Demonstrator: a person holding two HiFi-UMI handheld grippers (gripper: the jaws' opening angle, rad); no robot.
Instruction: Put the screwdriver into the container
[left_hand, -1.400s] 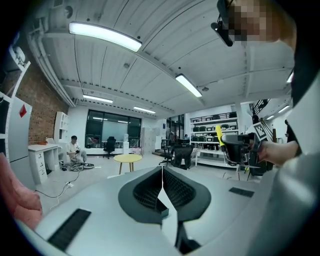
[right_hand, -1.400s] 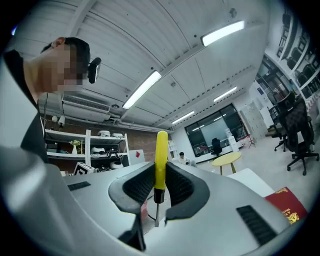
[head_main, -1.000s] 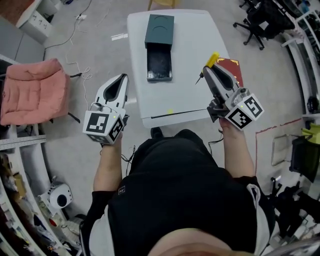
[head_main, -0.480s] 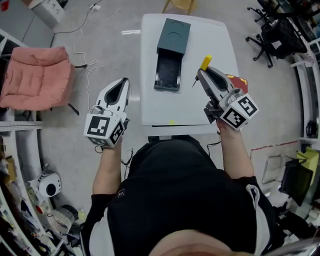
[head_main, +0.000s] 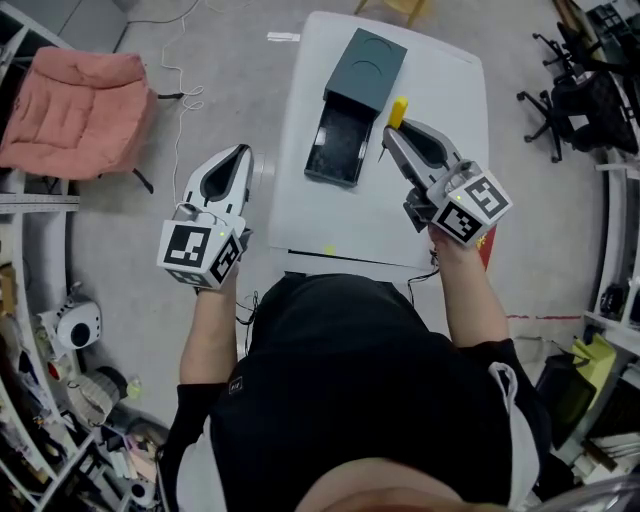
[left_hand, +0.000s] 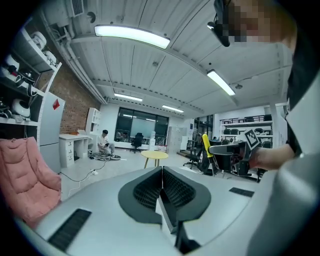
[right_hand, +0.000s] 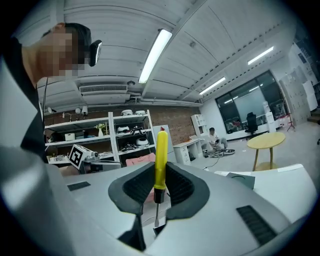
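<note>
In the head view a dark green container (head_main: 368, 68) lies on the white table (head_main: 440, 90), its black drawer (head_main: 334, 146) pulled open toward me. My right gripper (head_main: 393, 133) hovers just right of the drawer, shut on a screwdriver with a yellow handle (head_main: 398, 109). The right gripper view shows the screwdriver (right_hand: 161, 159) upright between the pads, thin shaft pointing down, and the container (right_hand: 241, 179) to the right. My left gripper (head_main: 242, 152) is held over the floor left of the table, its jaws closed together with nothing between them (left_hand: 162, 186).
A pink armchair (head_main: 84, 84) stands on the floor at far left. A red book (head_main: 487, 246) shows below my right hand. Black office chairs (head_main: 578, 92) crowd the right side. A round yellow table (right_hand: 266, 142) stands beyond the white table.
My right gripper has carried the screwdriver left, from near the table's right edge to beside the open drawer. The left gripper has stayed beside the table.
</note>
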